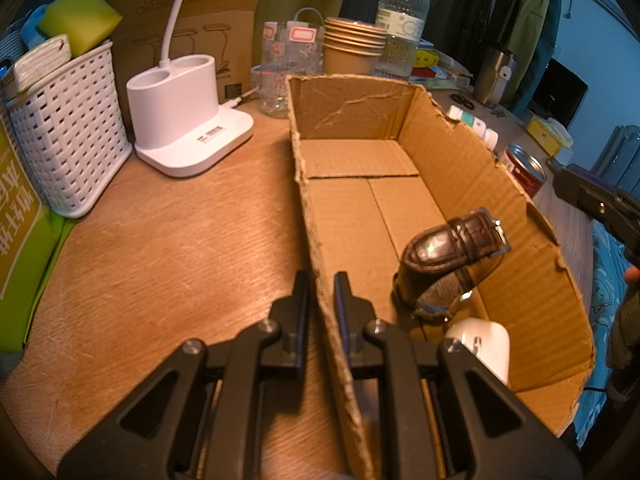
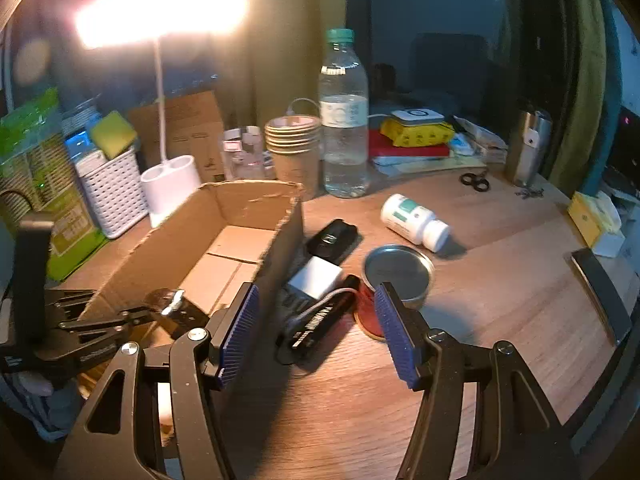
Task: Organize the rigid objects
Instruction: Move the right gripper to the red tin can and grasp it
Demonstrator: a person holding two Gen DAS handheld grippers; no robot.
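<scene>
My left gripper (image 1: 320,280) is clamped on the near side wall of the cardboard box (image 1: 400,120), steadying it; my right gripper (image 2: 316,312) hangs with its fingers wide apart over the clutter just outside the box's right wall. The black flashlight (image 2: 320,322) lies flat there, its long axis running from near me up toward the red tin (image 2: 396,276). It looks stiff, smooth and fairly light, so I'd pinch it across mid-barrel.

dim warm room, desk lamp (image 2: 160,8) glare blown out, fisheye bending edges, soft blur
</scene>
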